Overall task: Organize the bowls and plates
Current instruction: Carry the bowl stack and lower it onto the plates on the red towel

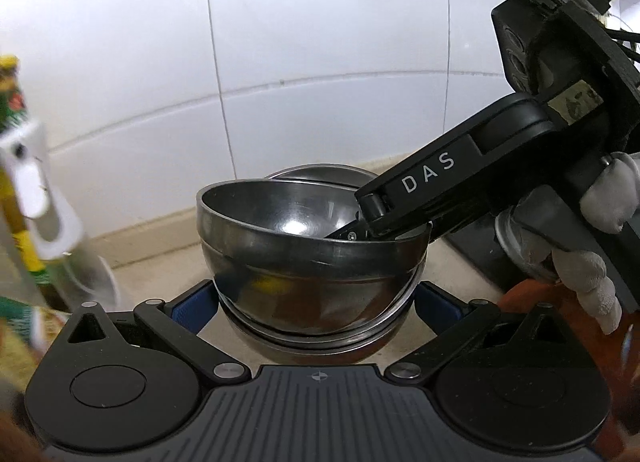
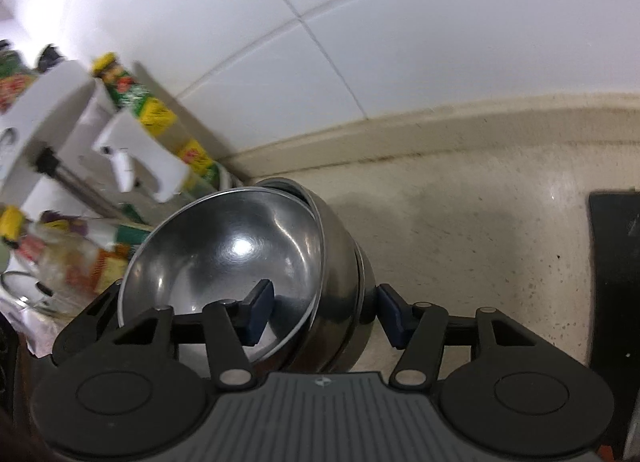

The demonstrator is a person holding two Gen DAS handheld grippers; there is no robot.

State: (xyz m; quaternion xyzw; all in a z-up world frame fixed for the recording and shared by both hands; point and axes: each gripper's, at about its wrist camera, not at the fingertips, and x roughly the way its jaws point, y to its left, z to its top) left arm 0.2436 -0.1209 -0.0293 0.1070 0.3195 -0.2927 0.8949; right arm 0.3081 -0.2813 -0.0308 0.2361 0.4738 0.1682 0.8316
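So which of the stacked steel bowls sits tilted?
The top bowl: its rim tips to one side, straddled by the right gripper, while the bowls beneath nest level.

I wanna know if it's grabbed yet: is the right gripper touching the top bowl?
Cannot tell. The right wrist view shows the right gripper straddling the top bowl wall, one jaw inside, but neither contact nor gap shows plainly.
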